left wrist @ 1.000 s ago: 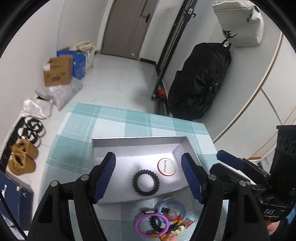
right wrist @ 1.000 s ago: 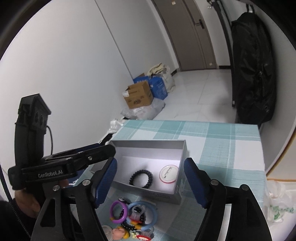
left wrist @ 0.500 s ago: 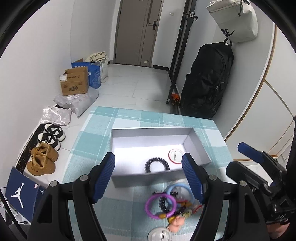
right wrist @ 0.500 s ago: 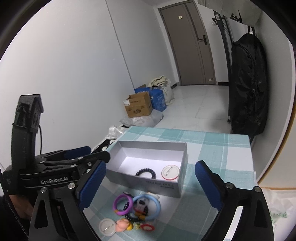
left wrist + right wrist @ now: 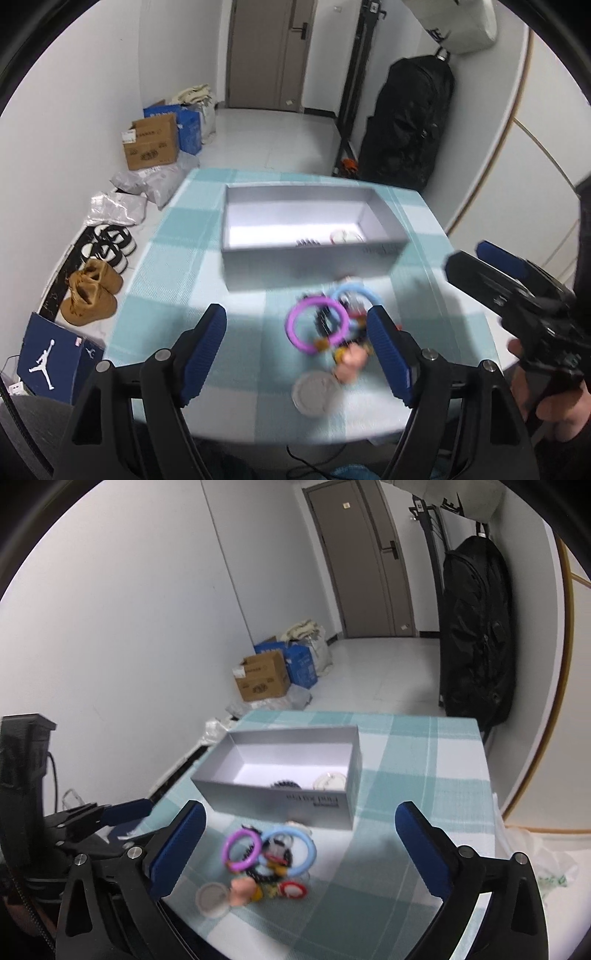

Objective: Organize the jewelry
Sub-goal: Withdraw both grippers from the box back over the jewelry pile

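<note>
Left tongs [image 5: 297,341] spread wide, empty, above the checked surface [image 5: 177,280]; jewelry pile [image 5: 332,325] just inside the right finger, toward 1 o'clock. Right tongs [image 5: 300,843] likewise wide apart, empty, with the pile [image 5: 269,853] between the fingers, nearer the left one. Grey box [image 5: 280,797] beyond at 12 o'clock, holding a black coil and a round badge.
</note>
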The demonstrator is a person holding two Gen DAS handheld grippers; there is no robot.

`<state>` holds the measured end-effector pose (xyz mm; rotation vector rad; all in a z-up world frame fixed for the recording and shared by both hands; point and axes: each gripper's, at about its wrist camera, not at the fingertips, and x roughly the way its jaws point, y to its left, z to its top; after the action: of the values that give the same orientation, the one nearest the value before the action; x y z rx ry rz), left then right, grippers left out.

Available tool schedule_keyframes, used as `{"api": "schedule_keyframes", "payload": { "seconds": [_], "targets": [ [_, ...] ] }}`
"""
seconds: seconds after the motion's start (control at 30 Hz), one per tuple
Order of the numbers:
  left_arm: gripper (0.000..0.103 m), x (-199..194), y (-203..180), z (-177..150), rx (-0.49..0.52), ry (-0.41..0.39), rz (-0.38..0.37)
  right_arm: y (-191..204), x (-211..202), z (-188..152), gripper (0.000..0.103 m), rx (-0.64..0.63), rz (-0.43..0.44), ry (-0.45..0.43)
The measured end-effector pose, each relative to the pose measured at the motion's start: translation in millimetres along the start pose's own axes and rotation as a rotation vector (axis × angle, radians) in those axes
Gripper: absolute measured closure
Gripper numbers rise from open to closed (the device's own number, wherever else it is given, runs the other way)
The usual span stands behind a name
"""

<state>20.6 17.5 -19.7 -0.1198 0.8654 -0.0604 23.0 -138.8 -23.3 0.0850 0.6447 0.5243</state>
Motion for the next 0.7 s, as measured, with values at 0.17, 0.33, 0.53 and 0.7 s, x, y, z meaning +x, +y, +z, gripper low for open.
{"api": "schedule_keyframes", "payload": {
  "seconds": [0.17, 0.33, 0.53, 0.7],
  "targets": [
    [0.028, 4, -5, -17, 0.006, 0.060, 0.001, 0, 5, -13, 0.000, -0.008, -0.030, 0.050],
    [0.028, 14, -8, -24, 0.049, 0.132, -0.005, -3, 13, -23, 0.000, -0.032, -0.063, 0.094],
    [0.028, 26, -4, -35, 0.031, 0.214, -0.053, -10, 19, -29, 0.000, 0.006, -0.045, 0.159],
    [0.028, 32, -7, -36, 0.050, 0.246, -0.047, -10, 18, -33, 0.000, -0.016, -0.054, 0.172]
  ]
}}
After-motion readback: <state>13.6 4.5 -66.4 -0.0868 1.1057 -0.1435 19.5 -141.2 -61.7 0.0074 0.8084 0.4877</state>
